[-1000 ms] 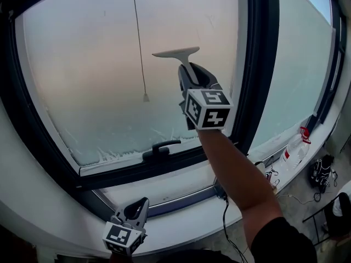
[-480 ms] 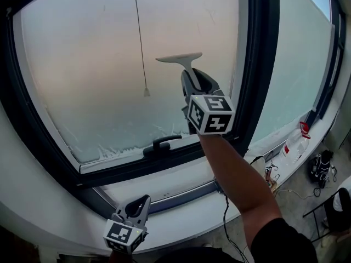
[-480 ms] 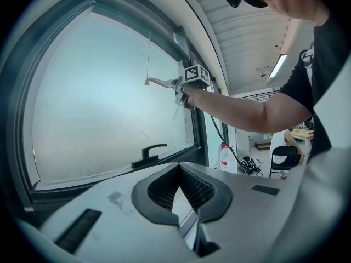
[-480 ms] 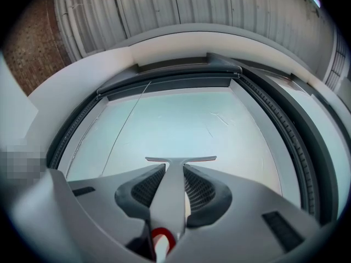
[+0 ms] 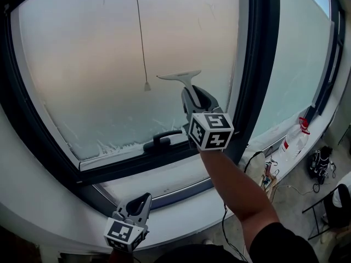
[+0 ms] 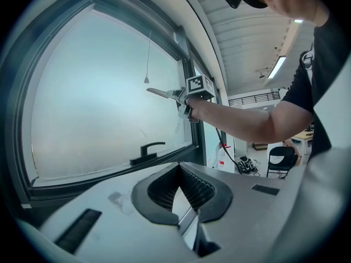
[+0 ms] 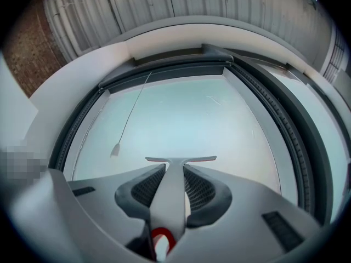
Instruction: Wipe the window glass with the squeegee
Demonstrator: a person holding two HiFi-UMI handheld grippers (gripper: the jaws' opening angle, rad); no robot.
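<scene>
Squeegee [image 5: 181, 76] is sliding lower on the window glass [image 5: 88, 64] than a second ago. Right gripper [image 7: 174, 177] is clamping its handle, with the blade just ahead of the jaws. Left gripper [image 6: 184, 193] is hanging well below, closed and empty.

The left claw [image 6: 184, 201] has its jaws seemingly closed, with nothing between them. Beyond, the right claw [image 6: 181, 95] holds 1 squeegee [image 6: 159, 92] at the window glass [image 6: 93, 108], above the dark window handle [image 6: 147, 151].
</scene>
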